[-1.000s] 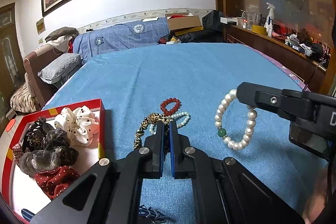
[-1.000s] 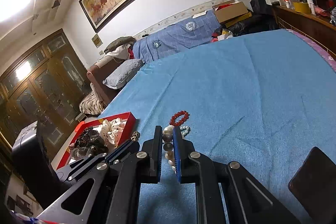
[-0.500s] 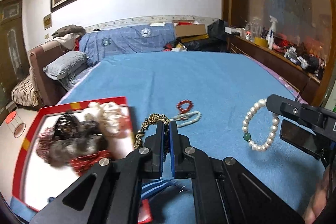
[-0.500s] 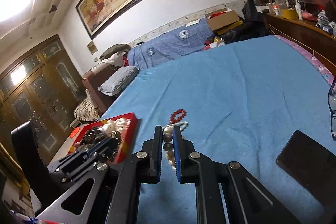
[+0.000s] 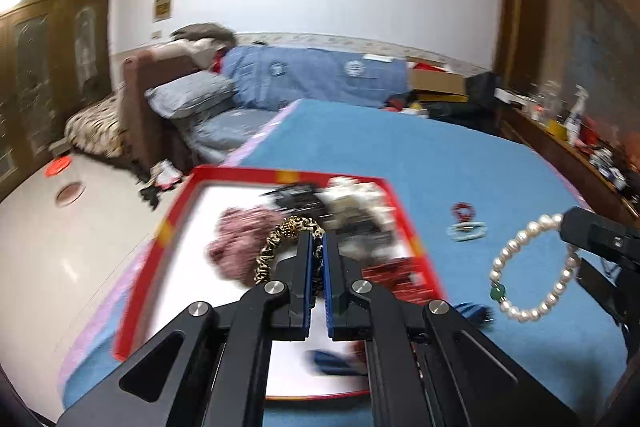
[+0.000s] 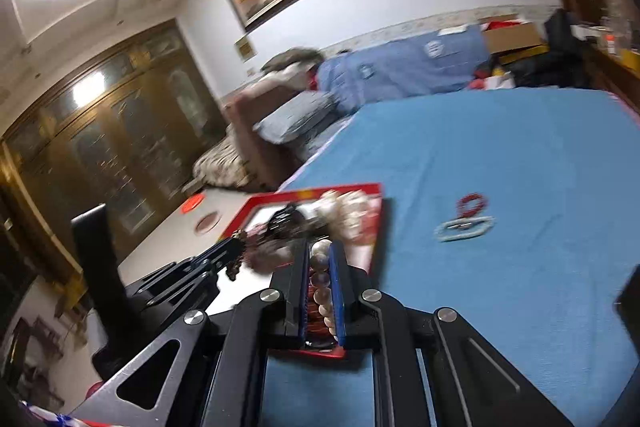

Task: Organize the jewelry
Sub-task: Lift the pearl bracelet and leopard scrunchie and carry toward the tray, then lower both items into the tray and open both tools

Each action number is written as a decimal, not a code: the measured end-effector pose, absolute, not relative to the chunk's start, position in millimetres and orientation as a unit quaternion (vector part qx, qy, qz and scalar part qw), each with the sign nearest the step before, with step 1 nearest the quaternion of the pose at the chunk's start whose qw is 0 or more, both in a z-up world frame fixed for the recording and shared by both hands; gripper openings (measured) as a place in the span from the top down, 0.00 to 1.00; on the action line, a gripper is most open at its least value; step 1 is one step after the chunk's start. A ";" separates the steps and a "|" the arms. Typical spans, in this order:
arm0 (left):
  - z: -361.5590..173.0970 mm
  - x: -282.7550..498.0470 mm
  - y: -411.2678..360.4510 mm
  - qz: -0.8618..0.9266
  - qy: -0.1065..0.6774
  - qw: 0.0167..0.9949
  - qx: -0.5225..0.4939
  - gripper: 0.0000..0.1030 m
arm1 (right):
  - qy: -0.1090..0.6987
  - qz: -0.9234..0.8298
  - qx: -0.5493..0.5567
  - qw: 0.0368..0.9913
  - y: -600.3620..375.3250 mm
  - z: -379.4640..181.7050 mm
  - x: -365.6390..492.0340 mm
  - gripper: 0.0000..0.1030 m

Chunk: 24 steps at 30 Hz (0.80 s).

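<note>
Left gripper (image 5: 316, 251) jaws pinch leopard bracelet (image 5: 280, 239) over red tray (image 5: 404, 215) at bed's left edge. Right gripper (image 6: 320, 267) jaws pinch pearl bracelet (image 5: 528, 267) beside the tray. Red bracelet (image 6: 472, 203) and pale bracelet (image 6: 464, 227) lie mid-bed (image 6: 520, 155), open blue cover around them.

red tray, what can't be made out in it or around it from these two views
- Left wrist view: the red tray contents are motion-blurred; the scrunchies smear together, count unclear.
- Left wrist view: the left hand-held gripper covers the tray's near middle and part of the leopard-print bracelet.
- Right wrist view: the right hand-held gripper hides most of the pearl bracelet.
- Both views: the clasp of the small pale bracelet is too small.
</note>
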State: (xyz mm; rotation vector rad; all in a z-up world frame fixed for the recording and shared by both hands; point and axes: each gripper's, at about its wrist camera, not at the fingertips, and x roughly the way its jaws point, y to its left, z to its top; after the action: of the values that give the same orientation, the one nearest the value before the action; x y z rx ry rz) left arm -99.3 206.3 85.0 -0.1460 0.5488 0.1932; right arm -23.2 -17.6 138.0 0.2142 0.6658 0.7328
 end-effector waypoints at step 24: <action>35.1 -82.7 267.3 0.143 0.338 0.924 -0.104 0.96 | 0.409 0.402 0.083 0.815 111.4 67.4 10.0 0.89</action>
State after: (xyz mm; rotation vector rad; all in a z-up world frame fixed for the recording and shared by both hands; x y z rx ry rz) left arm -82.7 267.3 35.1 -0.2134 0.6936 0.2926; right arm 10.0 111.4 67.4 0.1777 0.8717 0.8583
